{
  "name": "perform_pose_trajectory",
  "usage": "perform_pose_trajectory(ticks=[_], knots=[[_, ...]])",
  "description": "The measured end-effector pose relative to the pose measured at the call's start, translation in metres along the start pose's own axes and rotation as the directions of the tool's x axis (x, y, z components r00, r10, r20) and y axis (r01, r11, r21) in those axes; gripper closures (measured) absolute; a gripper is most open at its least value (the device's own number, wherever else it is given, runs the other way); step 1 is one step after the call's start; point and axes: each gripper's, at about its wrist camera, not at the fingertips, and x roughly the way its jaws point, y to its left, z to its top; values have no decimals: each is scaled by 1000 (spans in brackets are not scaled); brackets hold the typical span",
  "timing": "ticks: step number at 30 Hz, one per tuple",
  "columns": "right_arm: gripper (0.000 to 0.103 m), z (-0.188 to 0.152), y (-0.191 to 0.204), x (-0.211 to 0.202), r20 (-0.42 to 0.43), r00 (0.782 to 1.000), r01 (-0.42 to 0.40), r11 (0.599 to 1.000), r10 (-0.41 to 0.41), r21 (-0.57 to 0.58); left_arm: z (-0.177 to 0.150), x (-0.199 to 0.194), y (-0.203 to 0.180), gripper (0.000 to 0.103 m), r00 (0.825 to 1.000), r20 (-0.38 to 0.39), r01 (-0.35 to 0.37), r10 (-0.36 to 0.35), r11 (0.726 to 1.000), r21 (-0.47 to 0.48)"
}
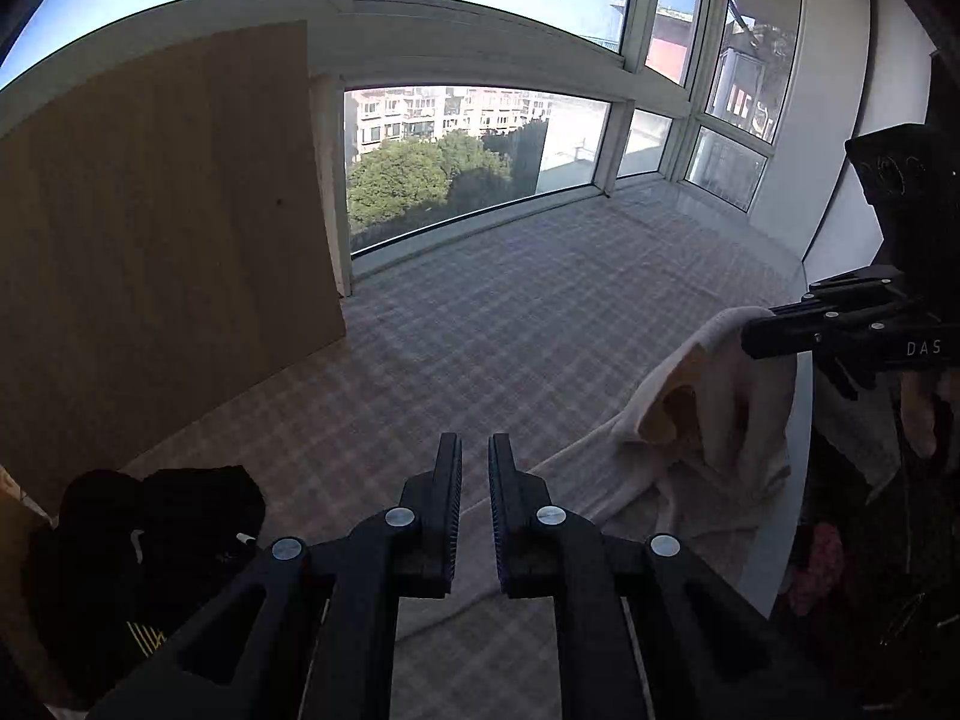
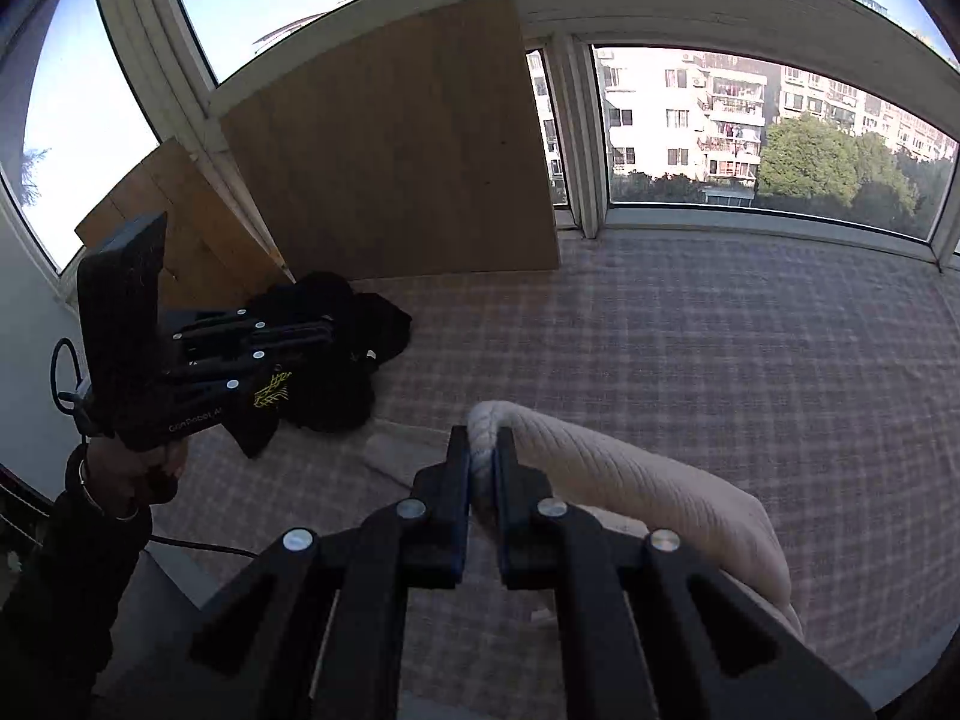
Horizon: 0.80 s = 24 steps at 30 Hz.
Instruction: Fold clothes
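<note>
The right gripper (image 2: 482, 462) pinches only a bunched edge of the cream ribbed knit garment (image 2: 648, 492) sagging onto the checked mat (image 2: 720, 348), while the left gripper (image 1: 475, 468), fingers nearly together, holds nothing, so the cloth may slip free or fold crooked.

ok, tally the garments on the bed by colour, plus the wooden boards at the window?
Cream ribbed knit garment, pinched in the right gripper: 1
Black garment with yellow print, crumpled by the boards: 1
Light wooden boards leaning at the window: 2
Total: 4
</note>
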Motion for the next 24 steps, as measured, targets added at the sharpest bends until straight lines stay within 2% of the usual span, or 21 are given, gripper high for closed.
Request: perform_pose_trajectory(ticks=[3, 4, 6, 8, 9, 10, 11, 13, 16, 19, 21, 24], knots=[[96, -13, 49, 45, -37, 994, -104, 995, 104, 9, -30, -25, 35, 94, 999, 1, -44, 44, 998, -54], [93, -26, 63, 75, -114, 985, -128, 991, 131, 27, -40, -32, 46, 94, 999, -4, -54, 54, 996, -71], [89, -53, 90, 138, -284, 942, -165, 984, 178, 69, -61, -41, 66, 94, 998, -27, -64, 62, 993, -104], [89, -88, 108, 179, -441, 871, -192, 976, 216, 100, -80, -39, 77, 94, 997, -64, -60, 52, 990, -128], [89, -103, 113, 184, -473, 849, -209, 972, 235, 107, -89, -38, 80, 94, 995, -83, -57, 46, 989, -137], [90, -111, 114, 183, -473, 847, -224, 970, 244, 100, -98, -36, 83, 94, 994, -102, -54, 39, 988, -146], [90, -117, 110, 174, -457, 858, -224, 971, 235, 79, -107, -34, 85, 94, 992, -120, -44, 25, 986, -160], [90, -108, 87, 150, -408, 898, -173, 985, 167, 23, -121, -25, 81, 91, 988, -148, 20, -52, 977, -212], [88, -91, 45, 112, -328, 943, -68, 996, 46, -55, -136, 5, 57, 84, 967, -209, 96, -149, 964, -247], [86, -73, -6, 91, -284, 955, 52, 991, -86, -125, -142, 38, 24, 76, 949, -279, 88, -149, 972, -220], [85, -65, -41, 80, -267, 953, 108, 985, -142, -136, -146, 58, 14, 73, 940, -305, 73, -152, 963, -258], [85, -59, -79, 75, -263, 954, 114, 985, -146, -133, -155, 84, 8, 71, 928, -337, 36, -159, 939, -343]])
